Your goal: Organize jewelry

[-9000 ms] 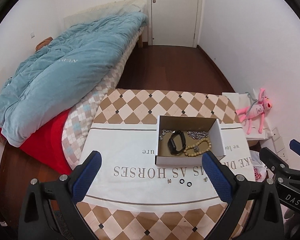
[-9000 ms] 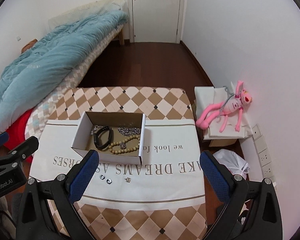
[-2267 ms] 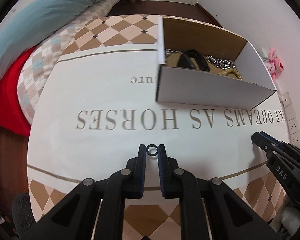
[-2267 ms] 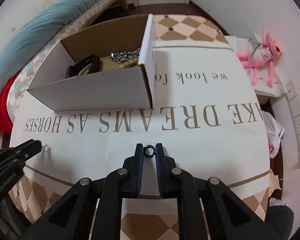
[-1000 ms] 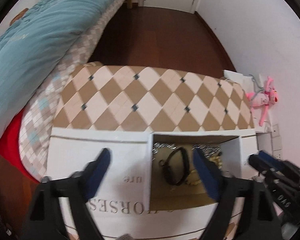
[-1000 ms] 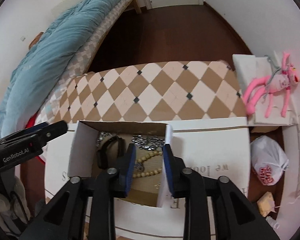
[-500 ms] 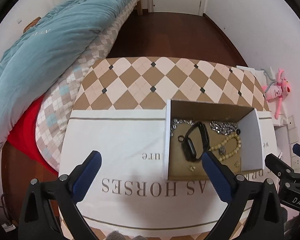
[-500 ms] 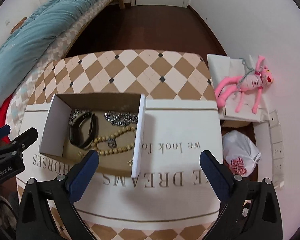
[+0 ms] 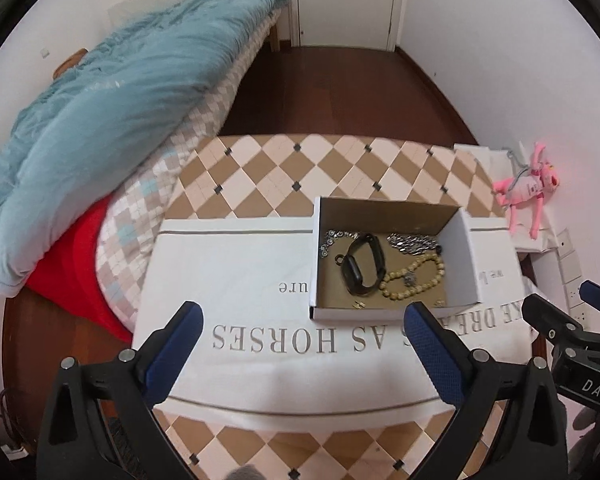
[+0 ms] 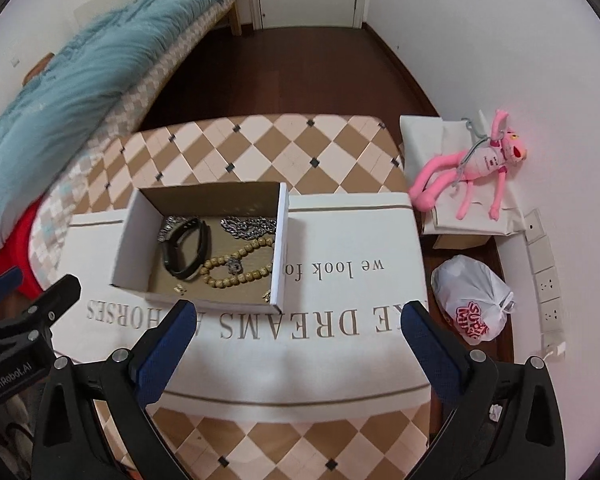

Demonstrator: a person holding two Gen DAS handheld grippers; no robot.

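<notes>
Since both rings left bench for box (image 9: 392,314), I see left gripper (image 9: 300,334) and right gripper (image 10: 296,332) fingers wide, empty; sorting looks done.

Both small black rings are gone from the white cloth (image 9: 240,264); one now lies in the box (image 9: 466,240). Left gripper (image 9: 304,312) and right gripper (image 10: 300,312) gape wide, raised above the table.

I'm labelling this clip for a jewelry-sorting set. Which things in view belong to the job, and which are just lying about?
Part of the job:
cardboard box
black wristband
wooden bead bracelet
silver chain
left hand-held gripper, open
right hand-held gripper, open

Just lying about:
pink plush toy
white plastic bag
blue duvet
</notes>
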